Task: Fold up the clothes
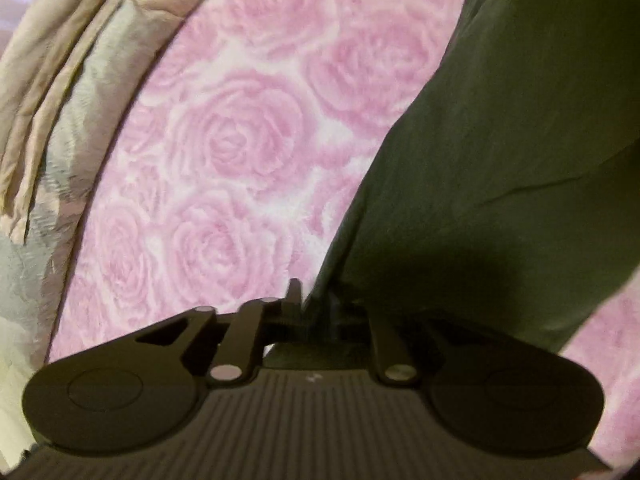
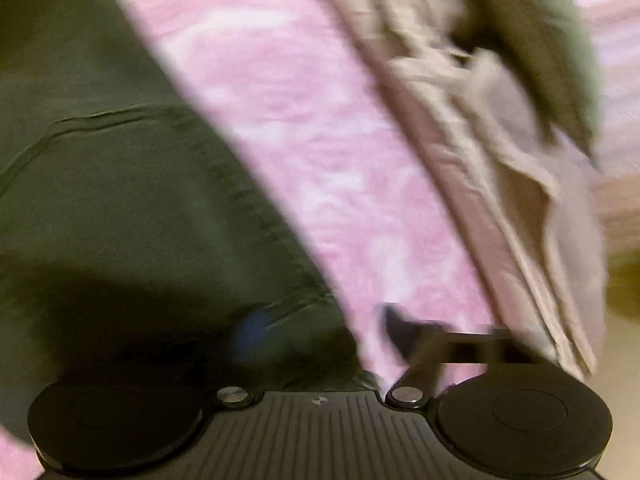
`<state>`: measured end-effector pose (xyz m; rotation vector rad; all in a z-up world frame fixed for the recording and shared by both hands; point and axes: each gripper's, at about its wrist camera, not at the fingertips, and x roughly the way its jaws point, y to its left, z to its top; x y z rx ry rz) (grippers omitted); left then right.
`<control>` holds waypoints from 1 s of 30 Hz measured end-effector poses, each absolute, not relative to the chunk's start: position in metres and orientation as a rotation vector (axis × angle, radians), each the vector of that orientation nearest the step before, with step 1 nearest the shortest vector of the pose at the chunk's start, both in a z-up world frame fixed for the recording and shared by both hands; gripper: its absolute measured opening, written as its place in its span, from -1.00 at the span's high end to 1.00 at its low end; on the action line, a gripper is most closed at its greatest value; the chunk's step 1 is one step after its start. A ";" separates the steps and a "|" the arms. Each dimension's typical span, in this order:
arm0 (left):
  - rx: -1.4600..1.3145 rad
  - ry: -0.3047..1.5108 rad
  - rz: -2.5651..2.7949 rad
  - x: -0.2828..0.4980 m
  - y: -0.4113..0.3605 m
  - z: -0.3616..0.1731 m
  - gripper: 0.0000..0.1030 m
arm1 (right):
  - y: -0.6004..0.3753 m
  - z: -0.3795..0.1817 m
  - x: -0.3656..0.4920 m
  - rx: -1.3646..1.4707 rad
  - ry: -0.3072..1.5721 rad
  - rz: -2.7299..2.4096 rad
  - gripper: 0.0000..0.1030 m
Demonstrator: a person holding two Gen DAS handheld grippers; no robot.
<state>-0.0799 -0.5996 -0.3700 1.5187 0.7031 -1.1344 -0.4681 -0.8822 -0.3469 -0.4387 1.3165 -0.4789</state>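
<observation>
Garment (image 1: 500, 160): dark green, long axis lower centre to upper right, on pink sheet (image 1: 240, 140).
Left tongs (image 1: 316, 304): narrow, pinching garment edge.
Right tongs (image 2: 320, 320): wide; garment edge between fingers, blurred.

Left gripper (image 1: 316, 304): black, ribbed housing, round side discs, silver pivot screws. Right gripper (image 2: 320, 328): same, blue finger pad (image 2: 252, 334).

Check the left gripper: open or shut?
Shut on the green garment: the left gripper has its fingers together at the cloth's edge.
</observation>
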 end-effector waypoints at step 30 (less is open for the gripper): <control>1.544 -0.324 -1.911 -0.495 -0.590 -0.351 0.31 | -0.856 -0.380 -0.723 1.403 0.230 -0.970 -0.51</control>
